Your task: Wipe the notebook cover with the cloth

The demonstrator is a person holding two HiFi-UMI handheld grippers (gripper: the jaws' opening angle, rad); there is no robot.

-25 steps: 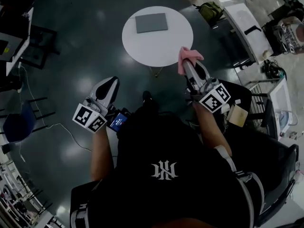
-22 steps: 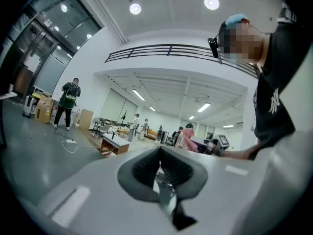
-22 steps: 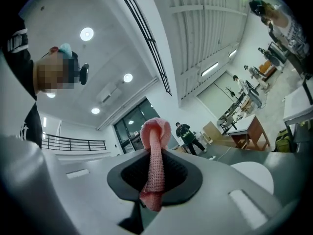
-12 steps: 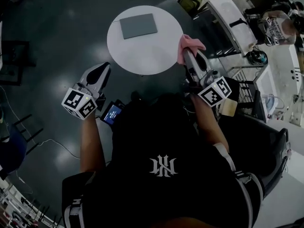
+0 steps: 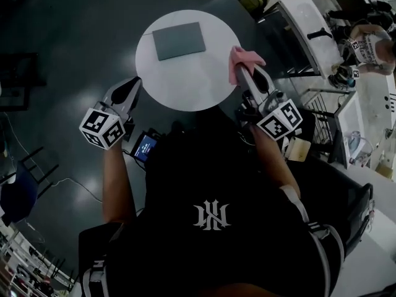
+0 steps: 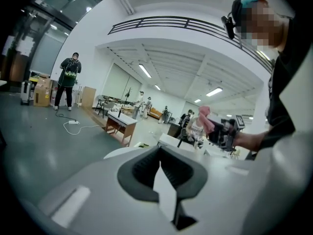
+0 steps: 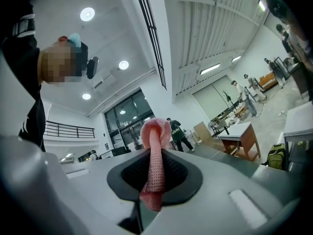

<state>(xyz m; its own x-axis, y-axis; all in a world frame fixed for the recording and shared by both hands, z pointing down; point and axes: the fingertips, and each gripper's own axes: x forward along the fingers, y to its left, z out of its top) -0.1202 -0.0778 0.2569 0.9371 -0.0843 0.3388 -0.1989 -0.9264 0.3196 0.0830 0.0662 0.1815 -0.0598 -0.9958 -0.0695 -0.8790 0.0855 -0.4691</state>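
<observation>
Notebook (image 5: 179,40) — grey, closed — lies flat on the far part of the round white table (image 5: 185,88), touched by neither gripper. Right gripper (image 5: 247,74) is clamped on the pink cloth (image 7: 155,151) at the table's right edge. Left gripper (image 6: 159,168) — jaws together, nothing between them — sits beside the table's left edge.

The head view is dim and underexposed, with soft glare patches on the dark floor (image 5: 74,48) and only the round white bench (image 5: 185,85) bright. Both gripper views are lit by ceiling lamps (image 7: 87,14), curve strongly at the edges, darken in the corners, and blur close up.
</observation>
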